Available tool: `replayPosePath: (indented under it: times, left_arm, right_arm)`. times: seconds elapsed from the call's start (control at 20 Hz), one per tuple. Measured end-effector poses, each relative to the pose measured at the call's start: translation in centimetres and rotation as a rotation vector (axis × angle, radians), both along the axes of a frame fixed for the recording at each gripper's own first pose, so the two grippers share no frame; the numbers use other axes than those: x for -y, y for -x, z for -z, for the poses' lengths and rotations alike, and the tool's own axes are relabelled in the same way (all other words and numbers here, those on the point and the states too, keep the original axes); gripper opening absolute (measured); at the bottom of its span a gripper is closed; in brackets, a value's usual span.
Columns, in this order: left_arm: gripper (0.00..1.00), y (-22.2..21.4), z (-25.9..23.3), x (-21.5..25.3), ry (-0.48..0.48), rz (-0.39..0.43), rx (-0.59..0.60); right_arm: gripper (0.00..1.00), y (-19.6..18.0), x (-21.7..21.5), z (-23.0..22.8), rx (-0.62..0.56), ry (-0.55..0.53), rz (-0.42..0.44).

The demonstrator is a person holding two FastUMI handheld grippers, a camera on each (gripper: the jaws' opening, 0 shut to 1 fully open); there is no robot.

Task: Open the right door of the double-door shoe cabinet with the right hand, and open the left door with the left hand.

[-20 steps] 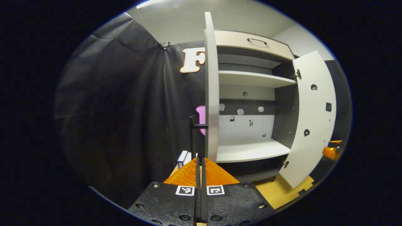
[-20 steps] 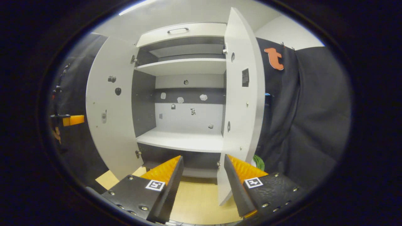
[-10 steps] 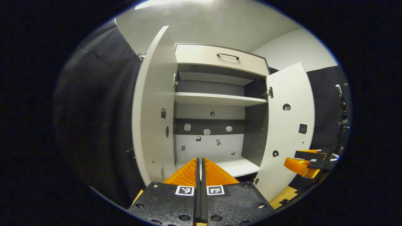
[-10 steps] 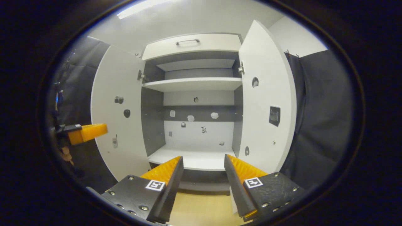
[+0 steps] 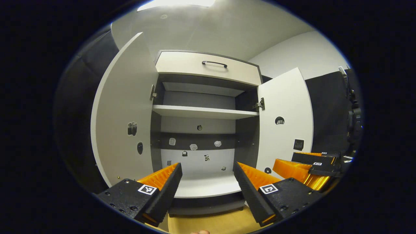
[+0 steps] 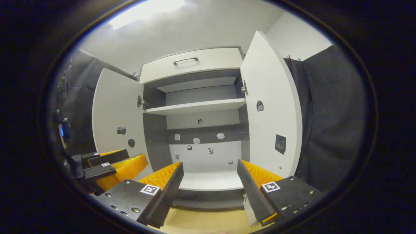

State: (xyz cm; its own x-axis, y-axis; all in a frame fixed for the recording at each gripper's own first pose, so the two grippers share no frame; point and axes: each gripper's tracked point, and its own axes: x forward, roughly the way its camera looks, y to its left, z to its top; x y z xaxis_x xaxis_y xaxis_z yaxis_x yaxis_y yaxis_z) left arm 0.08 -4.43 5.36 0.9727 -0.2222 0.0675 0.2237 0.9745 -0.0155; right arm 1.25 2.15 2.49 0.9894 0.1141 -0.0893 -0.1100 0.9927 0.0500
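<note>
The white shoe cabinet (image 5: 208,112) (image 6: 195,107) stands in front of me with both doors swung wide. Its left door (image 5: 123,113) (image 6: 117,113) and right door (image 5: 284,123) (image 6: 269,107) show their inner faces, and the shelves behind them are bare. My left gripper (image 5: 206,180) is open, a short way back from the lower shelf, holding nothing. My right gripper (image 6: 209,174) is open too, facing the same shelf. In the left gripper view the right gripper (image 5: 292,164) sits low by the right door. In the right gripper view the left gripper (image 6: 135,156) sits low by the left door.
A drawer with a dark handle (image 5: 214,64) (image 6: 185,60) tops the cabinet. Black cloth walls flank it on both sides. Light wooden floor (image 5: 211,224) (image 6: 208,222) lies below the cabinet. Small marks dot the cabinet's back panel (image 5: 195,146).
My left gripper, shut beside the left door's edge before, has opened, drawn back and turned toward the cabinet. The left door has swung wide. The right view has shifted, bringing the left gripper closer.
</note>
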Motion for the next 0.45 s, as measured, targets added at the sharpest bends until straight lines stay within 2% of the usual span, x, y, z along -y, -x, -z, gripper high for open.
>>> replayPosePath:
  times: [0.45]
  left_arm:
    - [0.99, -1.2, 0.5, 0.8, -0.029, -0.027, -0.007]
  right_arm:
    - [0.98, -1.1, 0.4, 0.1, 0.000, 0.015, -0.015]
